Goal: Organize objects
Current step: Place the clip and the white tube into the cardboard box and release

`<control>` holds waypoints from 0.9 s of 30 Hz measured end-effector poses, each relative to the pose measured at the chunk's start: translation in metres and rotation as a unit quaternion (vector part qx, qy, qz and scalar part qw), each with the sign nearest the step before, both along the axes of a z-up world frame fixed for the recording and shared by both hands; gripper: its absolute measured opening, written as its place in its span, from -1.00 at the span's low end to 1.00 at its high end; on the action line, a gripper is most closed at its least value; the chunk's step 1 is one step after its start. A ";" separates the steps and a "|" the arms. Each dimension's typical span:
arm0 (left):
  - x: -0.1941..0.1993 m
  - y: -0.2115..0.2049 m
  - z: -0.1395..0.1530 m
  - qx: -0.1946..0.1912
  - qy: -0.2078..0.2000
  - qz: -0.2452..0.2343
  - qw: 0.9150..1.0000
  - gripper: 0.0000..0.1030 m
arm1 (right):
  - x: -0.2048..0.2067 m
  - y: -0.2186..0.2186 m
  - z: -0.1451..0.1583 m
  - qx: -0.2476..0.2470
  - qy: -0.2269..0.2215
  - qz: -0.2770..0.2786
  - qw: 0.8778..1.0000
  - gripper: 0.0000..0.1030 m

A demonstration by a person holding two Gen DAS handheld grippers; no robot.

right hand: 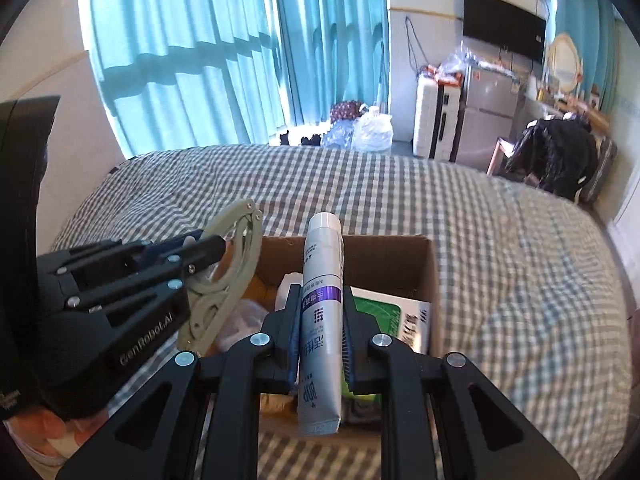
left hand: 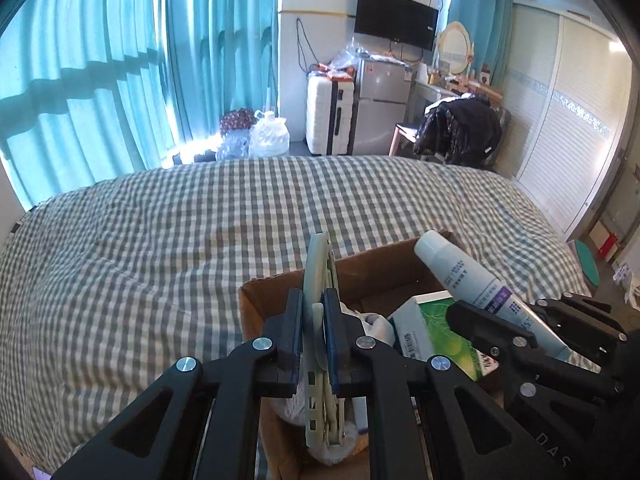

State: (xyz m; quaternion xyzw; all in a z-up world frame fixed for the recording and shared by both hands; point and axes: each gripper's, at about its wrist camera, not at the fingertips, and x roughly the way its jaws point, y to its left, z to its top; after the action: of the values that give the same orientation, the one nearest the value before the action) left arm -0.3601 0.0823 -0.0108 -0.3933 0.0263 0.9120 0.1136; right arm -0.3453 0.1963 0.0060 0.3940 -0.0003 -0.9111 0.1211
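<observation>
A brown cardboard box [left hand: 256, 300] sits on the checked bed; it also shows in the right wrist view [right hand: 434, 280]. My left gripper [left hand: 313, 332] is shut on a pale grey-green folding hanger [left hand: 318, 276], held edge-on above the box's left side; the hanger also shows in the right wrist view [right hand: 230, 276]. My right gripper [right hand: 321, 332] is shut on a white and purple tube [right hand: 322, 308], held above the box; the tube also shows in the left wrist view [left hand: 472, 276]. Inside the box lie a green and white carton [right hand: 400, 316] and some white crumpled items [left hand: 374, 326].
The grey and white checked bed [left hand: 160, 240] spreads all around the box. Beyond it are teal curtains [left hand: 120, 60], water jugs [left hand: 269, 136], a white suitcase [left hand: 320, 116], a small fridge [left hand: 382, 108], and a chair with dark clothes [left hand: 460, 124].
</observation>
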 end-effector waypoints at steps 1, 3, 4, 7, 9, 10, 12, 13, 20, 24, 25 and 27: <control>-0.004 0.000 -0.006 0.002 -0.006 -0.001 1.000 -0.81 | -0.008 0.001 -0.006 -0.005 -0.006 0.000 1.000 -0.69; -0.010 -0.003 -0.016 0.015 -0.017 -0.003 1.000 -0.80 | -0.018 0.003 -0.019 -0.008 -0.017 0.000 1.000 -0.69; -0.012 -0.004 -0.020 0.024 -0.023 -0.007 0.999 -0.80 | -0.020 0.004 -0.025 -0.008 -0.021 0.000 1.000 -0.69; -0.017 -0.002 -0.030 0.027 -0.032 -0.013 0.999 -0.80 | -0.022 0.010 -0.039 -0.025 -0.031 0.000 0.999 -0.67; -0.014 0.002 -0.033 0.024 -0.029 -0.017 0.999 -0.80 | -0.022 0.013 -0.043 -0.027 -0.035 -0.002 0.999 -0.67; -0.012 0.003 -0.032 0.024 -0.025 -0.018 0.999 -0.80 | -0.020 0.014 -0.043 -0.026 -0.035 -0.002 0.999 -0.67; -0.008 0.006 -0.029 0.021 -0.018 -0.020 0.999 -0.79 | -0.016 0.014 -0.039 -0.025 -0.033 -0.002 0.999 -0.67; -0.005 0.006 -0.026 0.015 -0.013 -0.020 1.000 -0.76 | -0.014 0.014 -0.036 -0.026 -0.030 -0.002 0.999 -0.65; 0.013 0.003 0.002 -0.009 0.011 -0.014 1.000 -0.47 | 0.001 0.019 -0.004 -0.039 0.000 -0.019 0.999 0.06; 0.030 -0.002 0.023 -0.012 0.027 -0.007 1.000 -0.15 | 0.017 0.023 0.014 -0.040 0.009 -0.027 0.999 0.08; 0.033 -0.004 0.029 -0.011 0.032 -0.005 0.999 -0.05 | 0.023 0.025 0.020 -0.036 0.014 -0.030 0.999 0.08; 0.042 -0.007 0.043 -0.009 0.045 -0.003 0.999 0.00 | 0.034 0.027 0.034 -0.031 0.023 -0.037 0.999 0.09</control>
State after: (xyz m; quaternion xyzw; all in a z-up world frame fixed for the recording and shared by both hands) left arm -0.3177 0.0754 0.0324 -0.3528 0.0409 0.9281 0.1115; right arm -0.3109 0.2233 0.0400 0.3686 -0.0399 -0.9234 0.0997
